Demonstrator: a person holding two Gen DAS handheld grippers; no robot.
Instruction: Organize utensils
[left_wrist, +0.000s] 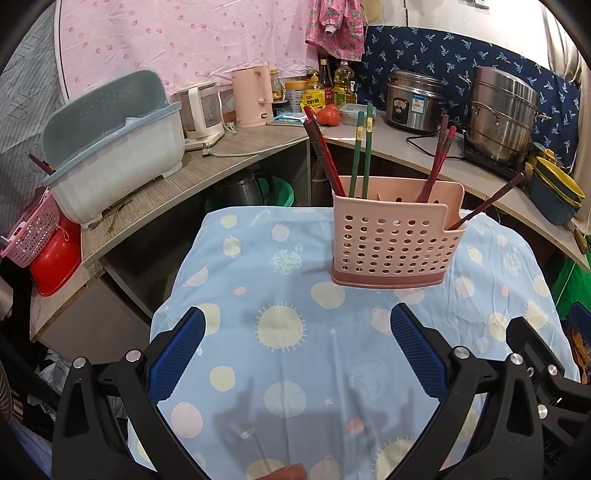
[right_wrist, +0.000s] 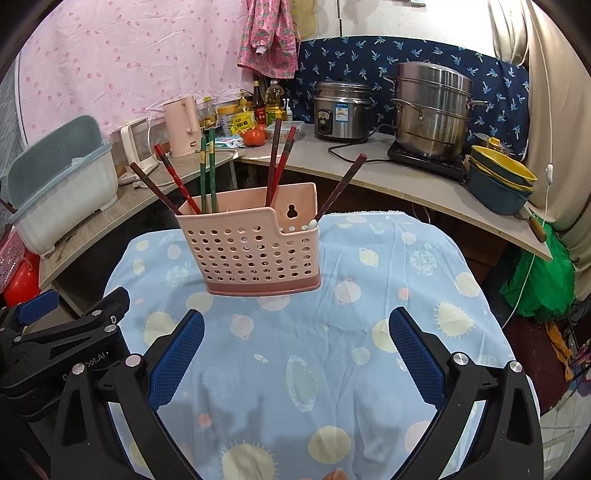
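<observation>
The left gripper (left_wrist: 297, 332) hangs over the blue patterned tablecloth (left_wrist: 295, 369) with its blue pads spread wide and only cloth between them. The right gripper (right_wrist: 296, 334) stands the same way, jaws wide apart and empty. Each camera cuts off its own gripper at the lower edge, so only the black arms and the fingers show; the hands holding them are out of sight. In the right wrist view the left gripper's body pokes in at the left edge, partly cropped, and its printed lettering is too blocked to read.

Ahead of both grippers, well apart from their pads, the pink perforated utensil holder (left_wrist: 395, 240) stands upright on the tablecloth, on a darker pink base. The chopsticks (left_wrist: 360, 151) stick up out of it: a dark red pair leaning left, a green pair nearly upright, a red pair leaning right, and one dark stick slanting out of the lower side section. Their lower ends are hidden inside the holder. A small pale tip shows in that side section in the right wrist view; what it belongs to cannot be made out.

Beyond, a counter (left_wrist: 229, 155) carries a rice cooker (left_wrist: 413, 99) and a steel steamer pot (left_wrist: 502, 114).
</observation>
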